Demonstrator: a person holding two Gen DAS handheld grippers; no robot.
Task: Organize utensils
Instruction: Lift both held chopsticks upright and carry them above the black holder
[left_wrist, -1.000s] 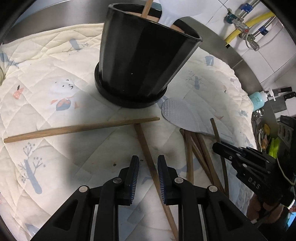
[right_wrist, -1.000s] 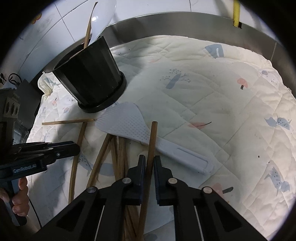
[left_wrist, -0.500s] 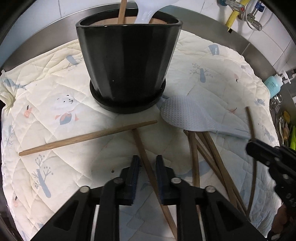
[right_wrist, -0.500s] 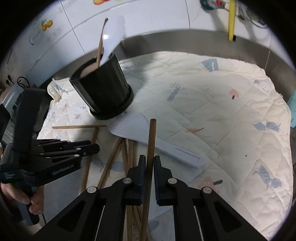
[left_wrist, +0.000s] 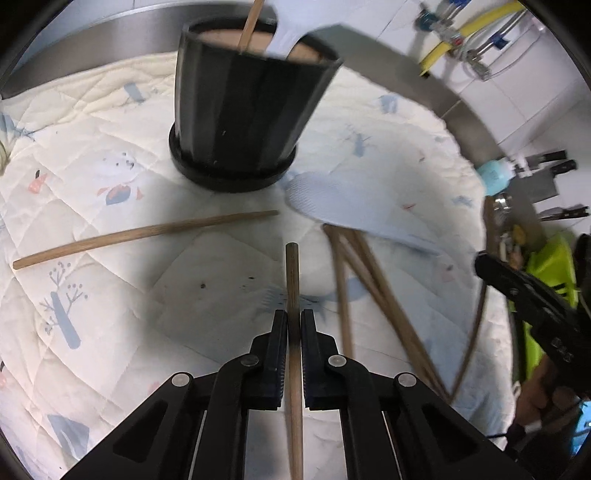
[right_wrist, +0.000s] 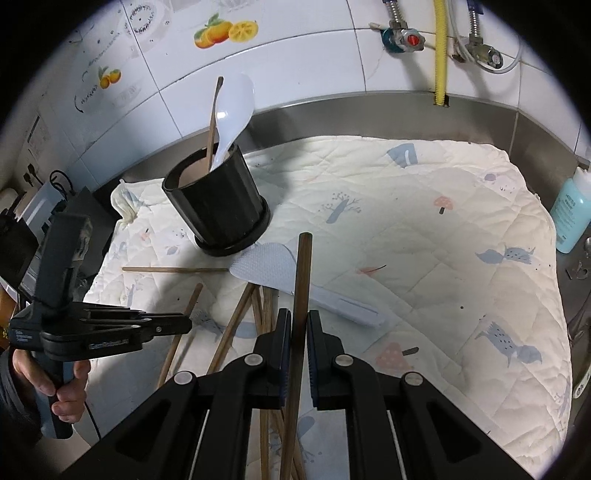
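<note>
A black utensil pot (left_wrist: 251, 110) (right_wrist: 218, 206) stands on the quilted mat and holds a white spoon (right_wrist: 232, 114) and one wooden chopstick (right_wrist: 213, 118). My left gripper (left_wrist: 293, 325) is shut on a wooden chopstick (left_wrist: 292, 280) that points toward the pot. My right gripper (right_wrist: 298, 328) is shut on another wooden chopstick (right_wrist: 302, 280), lifted above the mat. A white rice paddle (left_wrist: 343, 206) (right_wrist: 295, 277) lies flat beside the pot. One loose chopstick (left_wrist: 144, 234) lies to the left and several more (left_wrist: 369, 280) lie under the paddle handle.
The quilted mat (right_wrist: 443, 229) covers a steel counter with a raised rim (right_wrist: 369, 110). A blue soap bottle (right_wrist: 570, 214) stands at the right edge. Taps and a yellow hose (right_wrist: 439, 48) hang on the tiled wall behind.
My left gripper has closed on the chopstick that lay between its fingers and lifted it. My right gripper has risen higher with its chopstick.
</note>
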